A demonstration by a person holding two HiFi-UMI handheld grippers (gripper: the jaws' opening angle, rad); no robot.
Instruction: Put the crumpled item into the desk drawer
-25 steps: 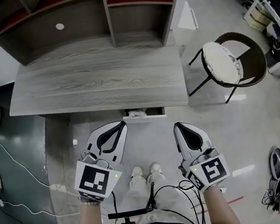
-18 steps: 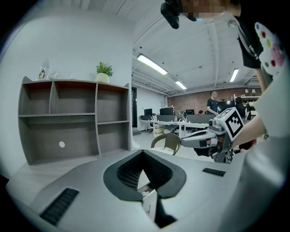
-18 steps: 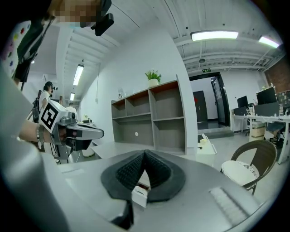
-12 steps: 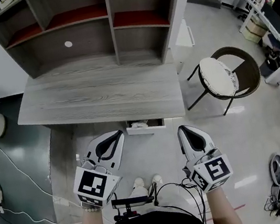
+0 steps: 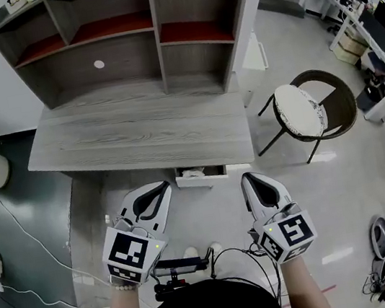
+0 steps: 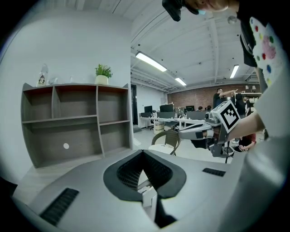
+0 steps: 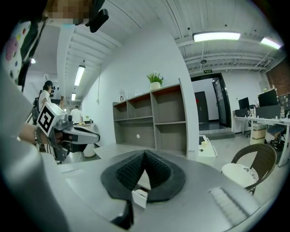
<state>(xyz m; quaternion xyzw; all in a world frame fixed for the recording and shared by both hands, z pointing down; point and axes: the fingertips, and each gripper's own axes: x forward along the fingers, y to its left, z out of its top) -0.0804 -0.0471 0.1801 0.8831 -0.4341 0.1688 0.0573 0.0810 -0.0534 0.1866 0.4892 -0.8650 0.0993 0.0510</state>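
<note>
Your left gripper (image 5: 160, 186) is closed: its black ribbed pads meet at the tips with nothing between them. Your right gripper (image 5: 248, 177) is the same, pads pressed together and empty. You hold both out in front of you, side by side and well apart, over the pale glossy floor (image 5: 210, 212) on the near side of the grey wood-grain desk (image 5: 138, 133).

The white crumpled item (image 5: 194, 173) lies in the shallow white desk drawer (image 5: 202, 178). The drawer stands partly pulled out from under the desk's near edge, between your two grippers and a little farther off (neither gripper touches it).

A grey open shelf unit (image 5: 158, 38) with red shelf boards stands on the far part of the desk. A small green plant in a white pot (image 6: 102, 74) sits on top of it. To the right of the desk stands a round dark wicker chair with a white cushion (image 5: 310, 112).
</note>
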